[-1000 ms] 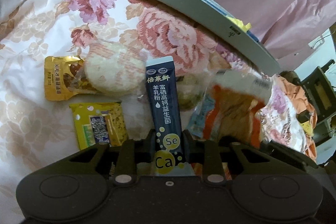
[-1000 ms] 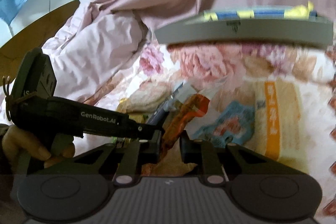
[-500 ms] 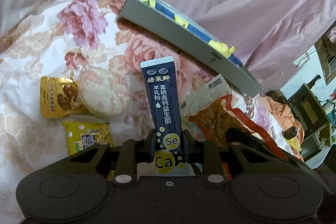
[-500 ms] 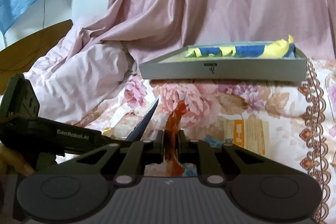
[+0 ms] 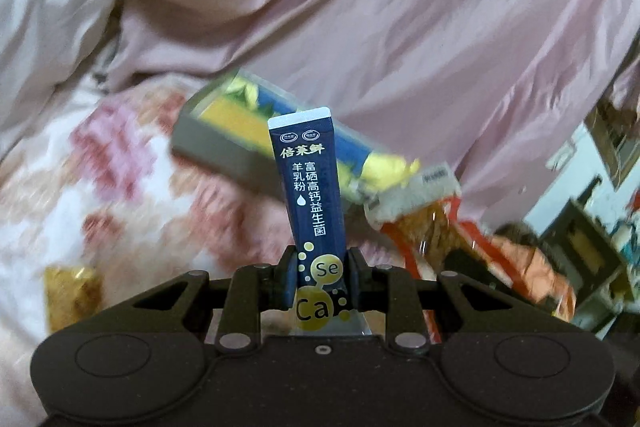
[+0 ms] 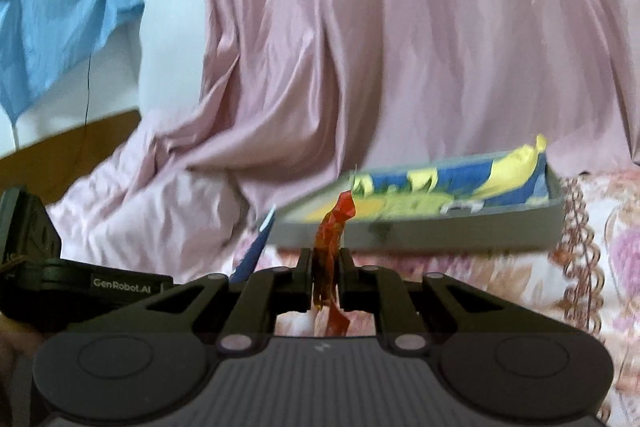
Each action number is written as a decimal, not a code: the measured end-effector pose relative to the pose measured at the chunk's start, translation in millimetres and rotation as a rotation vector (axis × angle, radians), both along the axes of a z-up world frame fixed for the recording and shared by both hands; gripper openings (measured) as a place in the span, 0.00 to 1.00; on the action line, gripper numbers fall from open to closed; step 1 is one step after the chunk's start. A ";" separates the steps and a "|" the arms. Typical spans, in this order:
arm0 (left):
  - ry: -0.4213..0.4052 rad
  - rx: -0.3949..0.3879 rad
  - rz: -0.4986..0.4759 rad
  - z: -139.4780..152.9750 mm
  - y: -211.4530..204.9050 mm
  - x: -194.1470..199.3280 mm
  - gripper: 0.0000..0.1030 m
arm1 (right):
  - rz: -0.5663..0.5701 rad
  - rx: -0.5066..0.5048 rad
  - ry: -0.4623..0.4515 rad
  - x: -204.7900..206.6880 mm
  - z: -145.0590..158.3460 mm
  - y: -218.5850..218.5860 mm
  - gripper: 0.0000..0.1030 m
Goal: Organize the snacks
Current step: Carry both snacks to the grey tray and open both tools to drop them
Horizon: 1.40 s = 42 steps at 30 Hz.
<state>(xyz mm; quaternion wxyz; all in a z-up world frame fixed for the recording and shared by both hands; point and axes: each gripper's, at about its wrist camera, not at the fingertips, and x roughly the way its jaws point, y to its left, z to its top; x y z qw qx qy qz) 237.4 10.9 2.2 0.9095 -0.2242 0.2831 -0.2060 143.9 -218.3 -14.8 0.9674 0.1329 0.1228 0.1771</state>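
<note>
While both grippers are lifted above the bed, the scene reads as follows.

Left gripper (image 5: 319,281): jaws pressed onto the lower end of a navy stick sachet (image 5: 310,187), which stands nearly upright between the pads, its white-edged top end uppermost and tilted slightly left.
Right gripper (image 6: 325,281): jaws pinched tight on an orange snack bag (image 6: 330,247), seen edge-on in the right wrist view as a thin crumpled strip rising above the pads.
Orange snack bag, left wrist view: hangs to the right of the sachet, with a pale top seam bearing a barcode and a clear window showing brownish contents.
Tray (image 6: 420,231): a shallow grey tray lying on the bed beyond both grippers, holding blue and yellow packets (image 6: 492,175); both held snacks are outside it.
Surface: a floral bedspread (image 5: 132,163), white with pink roses, blurred in the left wrist view; a scrolled brown border (image 6: 580,247) runs along it at the right of the right wrist view.
Gold packet (image 5: 72,291): lies on the bedspread at lower left, well apart from the tray.
Backdrop: rumpled pink bedding (image 6: 400,47) piled and draped behind the tray.
Room: a pale wall with a blue cloth (image 6: 60,27) hanging at upper left, and a brown wooden edge (image 6: 72,143) below it.
Far right, left wrist view: dark furniture (image 5: 580,247), too blurred to identify.
</note>
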 end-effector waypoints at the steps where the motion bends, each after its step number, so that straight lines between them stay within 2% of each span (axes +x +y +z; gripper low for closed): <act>1: -0.008 -0.007 0.006 5.6 -5.3 7.0 0.26 | -0.011 0.013 -0.010 4.0 1.6 -5.2 0.13; 5: -0.052 -0.009 0.030 25.4 -30.1 37.8 0.26 | -0.057 0.082 -0.032 24.3 5.2 -31.2 0.13; 9: -0.056 -0.013 0.060 35.5 -53.3 69.4 0.26 | -0.107 0.147 -0.029 47.5 3.0 -56.3 0.13; 14: -0.031 0.002 0.079 36.4 -83.0 104.2 0.26 | -0.155 0.200 -0.002 77.9 -4.9 -79.9 0.13; 19: 0.002 0.033 0.071 28.9 -105.8 125.7 0.26 | -0.182 0.305 0.047 101.3 -14.3 -101.5 0.13; 29: 0.055 0.095 0.076 6.7 -127.9 142.9 0.26 | -0.198 0.351 0.101 116.2 -21.4 -116.9 0.14; 38: 0.094 0.134 0.101 -3.4 -132.0 149.6 0.29 | -0.176 0.335 0.114 127.4 -20.0 -118.6 0.15; 40: 0.100 0.143 0.110 -5.2 -131.3 149.8 0.31 | -0.172 0.331 0.120 130.1 -20.9 -119.0 0.15; 42: 0.098 0.145 0.116 -5.7 -129.6 148.6 0.43 | -0.170 0.306 0.129 132.6 -19.3 -117.7 0.17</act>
